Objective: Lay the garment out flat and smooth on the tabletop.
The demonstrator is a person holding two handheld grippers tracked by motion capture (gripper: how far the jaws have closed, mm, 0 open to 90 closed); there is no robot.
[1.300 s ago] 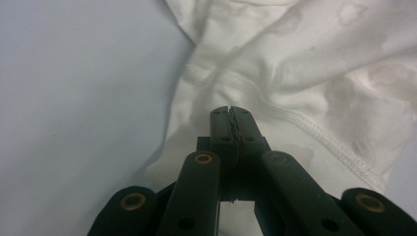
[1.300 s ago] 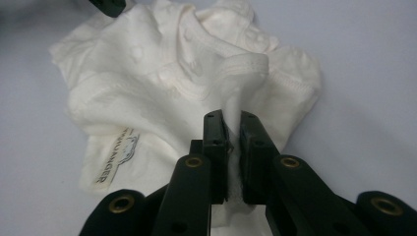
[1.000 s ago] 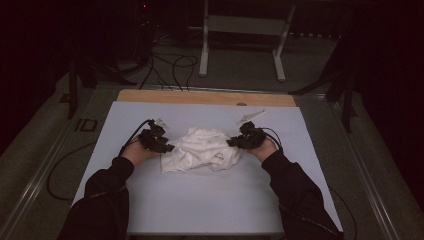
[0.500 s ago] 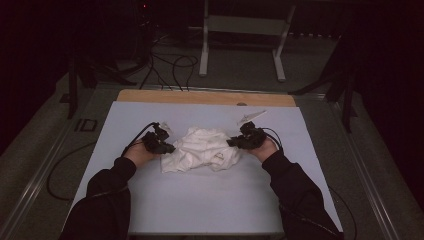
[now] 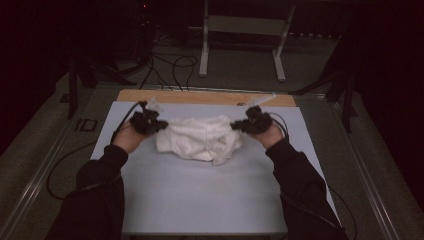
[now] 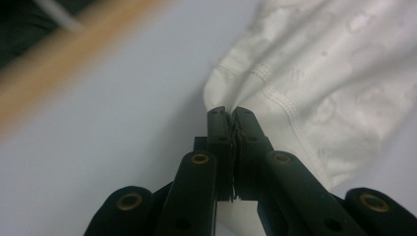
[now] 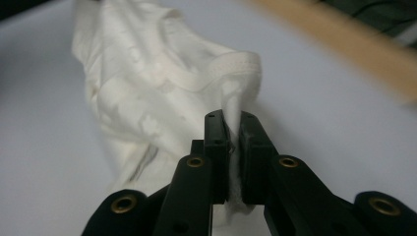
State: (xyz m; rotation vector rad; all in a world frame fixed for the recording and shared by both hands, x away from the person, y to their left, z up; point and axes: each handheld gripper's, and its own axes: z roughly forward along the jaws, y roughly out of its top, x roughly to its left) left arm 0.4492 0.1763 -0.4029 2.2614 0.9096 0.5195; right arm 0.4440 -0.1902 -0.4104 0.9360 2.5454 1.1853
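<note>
So the crumpled white stitched cotton garment [image 5: 200,137] sits mid-bench [image 5: 200,200]. Left hand-held gripper [image 6: 230,114] is pinching its 9 o'clock edge, right hand-held gripper [image 7: 235,120] is clamped on the hem at 3 o'clock.

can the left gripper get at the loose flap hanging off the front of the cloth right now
Probably not yet: the left gripper is shut on the white cloth at its left edge, as the right gripper is at the other. The flap lies bare, but the left would have to let go first.
</note>
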